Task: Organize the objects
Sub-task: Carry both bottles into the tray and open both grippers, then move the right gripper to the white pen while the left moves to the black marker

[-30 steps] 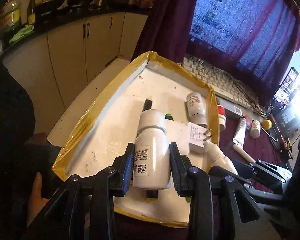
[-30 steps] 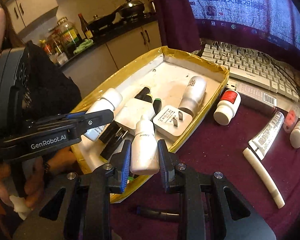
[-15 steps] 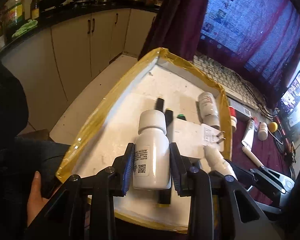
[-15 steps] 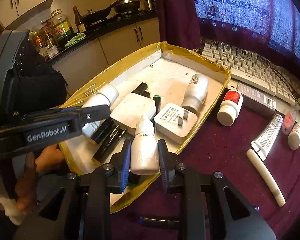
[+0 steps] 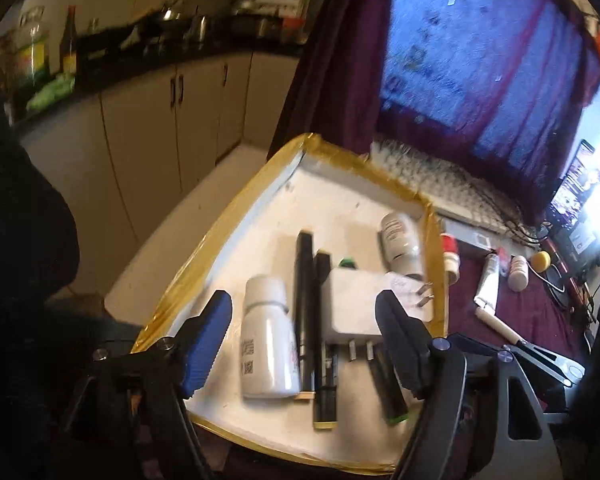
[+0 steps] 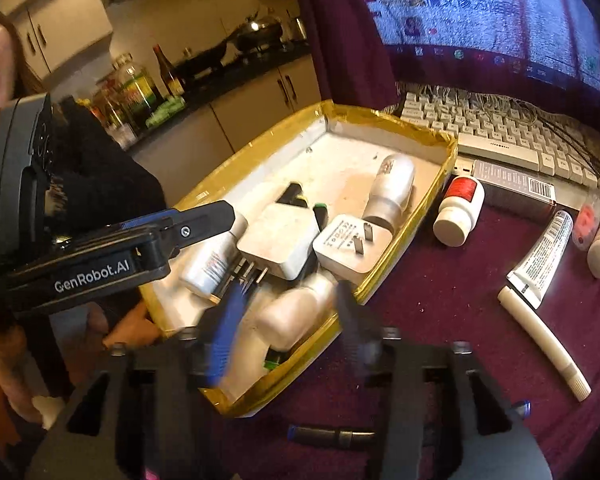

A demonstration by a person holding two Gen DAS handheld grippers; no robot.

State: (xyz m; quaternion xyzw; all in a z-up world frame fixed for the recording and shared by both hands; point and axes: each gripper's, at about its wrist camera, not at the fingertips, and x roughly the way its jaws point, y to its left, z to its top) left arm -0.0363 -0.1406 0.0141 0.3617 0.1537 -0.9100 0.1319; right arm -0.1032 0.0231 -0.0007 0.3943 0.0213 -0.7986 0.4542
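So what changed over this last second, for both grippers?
Both let go. The left gripper is opening; its white bottle now lies in the yellow-rimmed tray. The right gripper is opening around its small white bottle, now lying tilted in the tray. Chargers, pens and table items stayed put.

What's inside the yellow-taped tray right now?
Yellow-taped tray holds three white bottles, two white plug adapters and dark markers. Whatever lies under the adapters is covered.
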